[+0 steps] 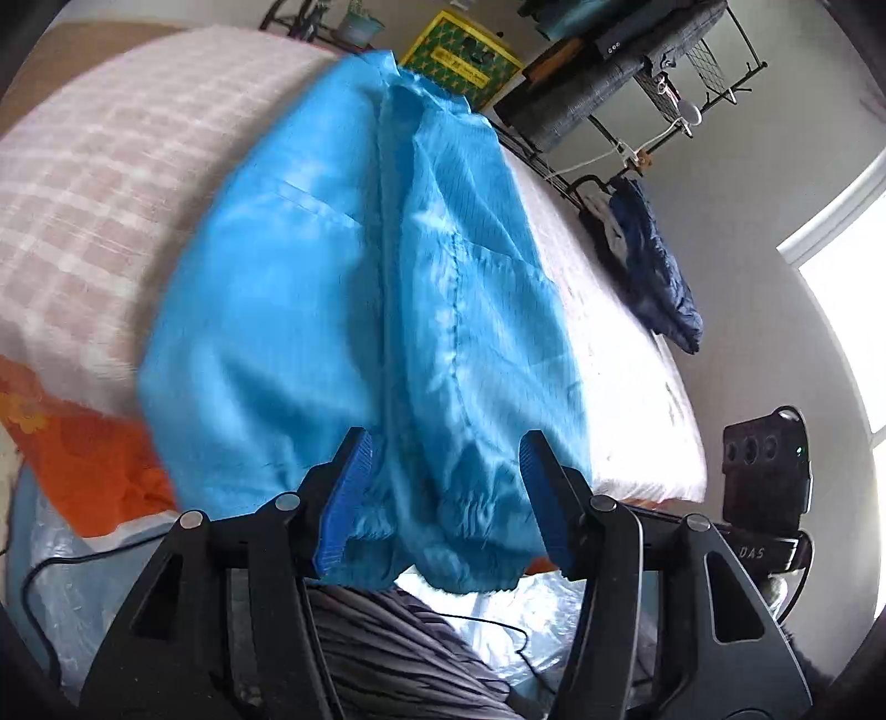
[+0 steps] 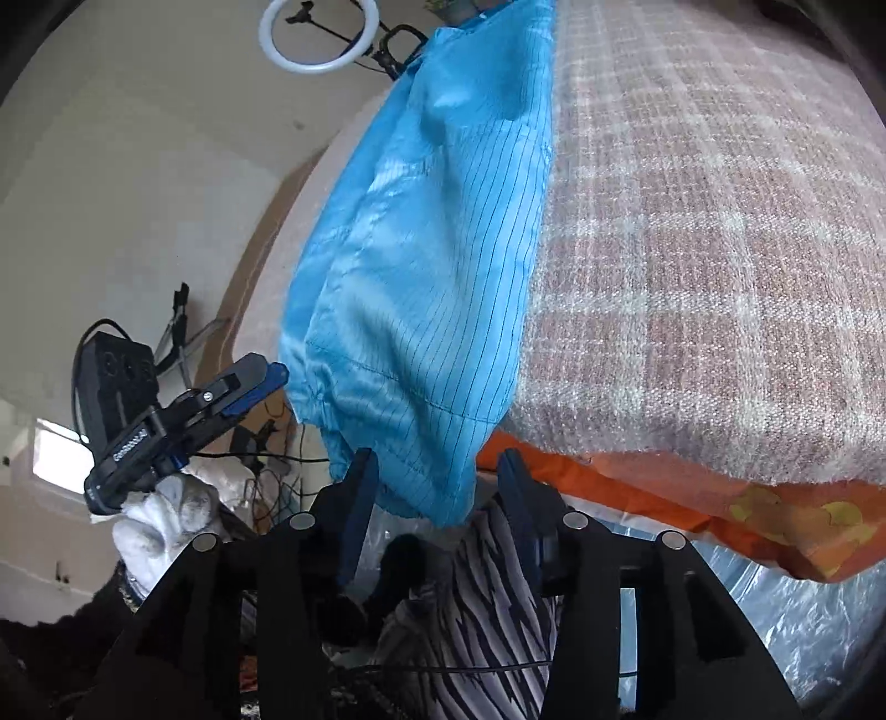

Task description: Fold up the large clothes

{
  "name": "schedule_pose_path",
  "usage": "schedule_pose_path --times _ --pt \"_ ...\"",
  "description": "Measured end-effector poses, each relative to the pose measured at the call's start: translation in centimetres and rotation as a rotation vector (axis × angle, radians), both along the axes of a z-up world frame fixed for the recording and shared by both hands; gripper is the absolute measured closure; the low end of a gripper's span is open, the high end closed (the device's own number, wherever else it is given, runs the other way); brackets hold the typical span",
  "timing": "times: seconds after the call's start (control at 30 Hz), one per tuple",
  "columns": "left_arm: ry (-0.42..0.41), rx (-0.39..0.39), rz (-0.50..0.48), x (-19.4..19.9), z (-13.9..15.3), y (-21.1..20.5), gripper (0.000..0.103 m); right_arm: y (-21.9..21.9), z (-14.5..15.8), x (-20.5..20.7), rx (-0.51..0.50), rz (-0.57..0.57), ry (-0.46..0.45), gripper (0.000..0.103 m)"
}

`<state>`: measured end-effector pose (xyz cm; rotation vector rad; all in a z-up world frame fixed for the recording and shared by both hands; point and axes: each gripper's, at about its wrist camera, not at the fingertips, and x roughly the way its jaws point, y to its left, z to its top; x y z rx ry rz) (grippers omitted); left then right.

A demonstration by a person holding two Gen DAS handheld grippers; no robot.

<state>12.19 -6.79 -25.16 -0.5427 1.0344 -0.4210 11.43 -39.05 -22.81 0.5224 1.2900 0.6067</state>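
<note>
A bright blue pinstriped garment lies lengthwise on the bed, and its gathered hem hangs over the near edge. In the left wrist view my left gripper stands open. The bunched hem sits between its blue pads, which do not press it. In the right wrist view the garment runs along the left side of the plaid blanket. My right gripper is open too, around the hanging corner of the hem. The left gripper, held by a white-gloved hand, shows at the left beside the hem.
A pink plaid blanket covers the bed over an orange floral sheet and plastic wrap. A navy cloth hangs by the far bed rail. A ring light stands behind. The person's striped clothing is below the grippers.
</note>
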Motion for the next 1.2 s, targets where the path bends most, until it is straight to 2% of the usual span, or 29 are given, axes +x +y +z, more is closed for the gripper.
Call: schedule_pose_path --times 0.03,0.07,0.1,0.17,0.2,0.23,0.3,0.37,0.47,0.57,0.63,0.67,0.7,0.73,0.77,0.8,0.83,0.87,0.93,1.03,1.1,1.2 --pt "0.012 -0.004 0.004 0.5 -0.4 -0.3 0.068 -0.1 -0.3 0.2 0.001 -0.008 0.006 0.058" --pt "0.029 0.016 0.009 1.0 -0.8 -0.7 0.082 -0.1 -0.8 0.4 -0.001 -0.011 0.012 0.058" --pt "0.045 0.03 -0.002 1.4 -1.2 -1.2 0.103 0.5 -1.3 0.8 -0.002 -0.013 0.027 0.058" --pt "0.048 0.035 -0.006 1.2 -1.4 -1.5 0.103 1.3 -2.3 1.0 0.03 -0.024 0.059 0.059" --pt "0.044 0.029 -0.007 0.7 -1.1 -1.5 0.103 1.6 -2.6 1.2 0.063 -0.021 0.08 0.067" --pt "0.046 0.02 -0.009 0.1 -0.9 -1.4 0.103 1.8 -2.4 1.2 0.072 -0.011 0.086 0.095" --pt "0.047 0.028 -0.006 -0.7 -1.1 -0.8 0.103 1.8 -1.1 1.1 0.06 0.01 0.046 0.098" --pt "0.054 0.07 -0.011 -0.6 -1.9 -0.9 0.103 1.7 -0.4 0.9 0.03 0.038 0.009 0.099" --pt "0.064 0.099 -0.012 0.3 -2.4 -1.3 0.103 2.6 -2.6 0.4 -0.083 0.06 0.057 0.099" --pt "0.005 0.16 -0.03 0.3 -1.2 -1.7 0.103 2.5 -3.7 -0.2 -0.127 0.072 0.063 0.099" --pt "-0.014 0.188 -0.053 0.0 -0.5 -1.5 0.096 2.1 -3.3 -0.5 -0.124 0.076 0.047 0.095" --pt "-0.015 0.164 -0.056 -0.2 0.0 -0.9 0.092 1.7 -3.0 -0.7 -0.116 0.083 0.038 0.094" --pt "-0.019 0.149 -0.05 -0.4 0.2 -0.4 0.083 0.7 -2.7 -0.8 -0.112 0.085 0.031 0.094" --pt "-0.035 0.136 -0.033 -0.9 0.8 0.7 0.071 0.1 -2.4 -0.9 -0.102 0.085 0.026 0.087" --pt "-0.048 0.136 -0.015 -1.2 1.2 1.7 0.063 -0.3 -1.9 -0.9 -0.088 0.079 0.012 0.074" --pt "-0.061 0.125 0.014 -1.5 1.6 3.0 0.051 -0.9 -1.4 -1.1 -0.074 0.068 -0.009 0.066" --pt "-0.066 0.106 0.039 -1.6 1.8 4.2 0.047 -1.3 -1.1 -1.0 -0.06 0.057 -0.026 0.052" --pt "-0.058 0.08 0.071 -1.6 1.7 5.8 0.046 -1.6 -0.8 -0.9 -0.041 0.043 -0.034 0.047" --pt "-0.012 0.035 0.118 -1.0 0.9 8.4 0.039 -2.1 -0.8 0.0 -0.007 0.018 -0.017 0.047" --pt "0.105 -0.062 0.172 0.6 -1.5 11.4 0.037 -2.6 -1.6 0.7 0.019 -0.003 0.015 0.047" --pt "0.152 -0.083 0.18 1.3 -2.8 12.4 0.037 -2.3 -2.1 1.0 0.028 0.005 0.03 0.047" --pt "0.206 -0.136 0.133 2.3 -4.5 12.6 0.037 -1.2 -2.9 1.2 0.057 0.017 0.057 0.047"
